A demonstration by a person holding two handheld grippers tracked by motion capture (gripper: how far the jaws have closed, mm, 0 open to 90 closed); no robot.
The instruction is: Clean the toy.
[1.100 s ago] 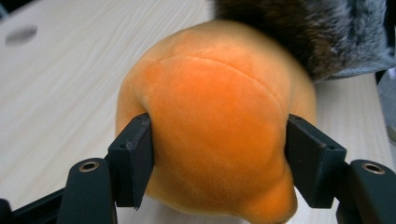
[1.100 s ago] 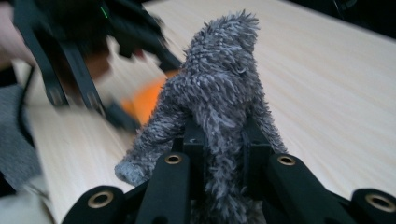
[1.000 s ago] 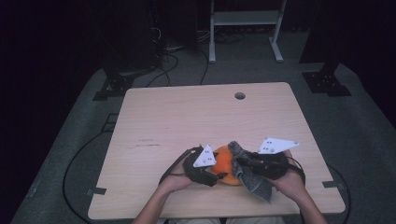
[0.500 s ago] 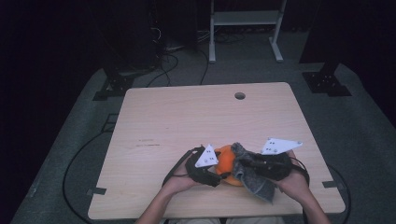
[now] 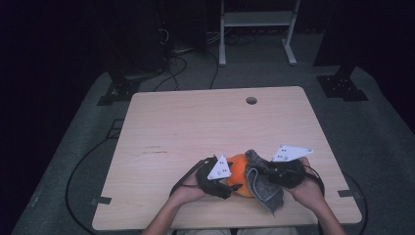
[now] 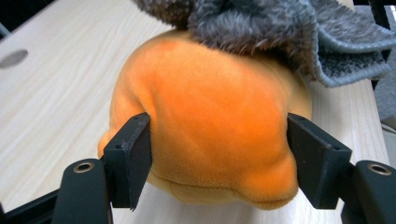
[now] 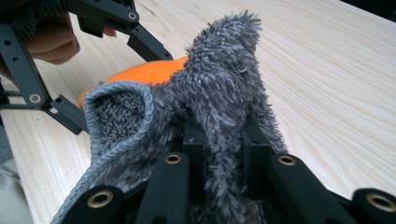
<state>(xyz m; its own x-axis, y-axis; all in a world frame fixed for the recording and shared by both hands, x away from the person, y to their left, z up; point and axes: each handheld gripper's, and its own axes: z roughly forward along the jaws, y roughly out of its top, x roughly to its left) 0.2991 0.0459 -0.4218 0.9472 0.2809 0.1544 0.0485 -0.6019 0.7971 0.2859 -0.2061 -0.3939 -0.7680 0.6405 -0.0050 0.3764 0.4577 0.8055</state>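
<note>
Pinching grey cloth [image 7: 219,93] in right fingers [image 7: 224,140], left fingers [image 6: 219,154] half-open squeezing orange plush [image 6: 210,126]

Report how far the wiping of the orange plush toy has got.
Done: left claw grips the orange plush toy on both sides on the table; right claw is shut on the grey cloth. In hand: cloth lies against the toy's top. Left: how much is wiped can't be judged.

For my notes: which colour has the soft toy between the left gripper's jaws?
Orange plush toy, seen best in the left gripper view.
</note>
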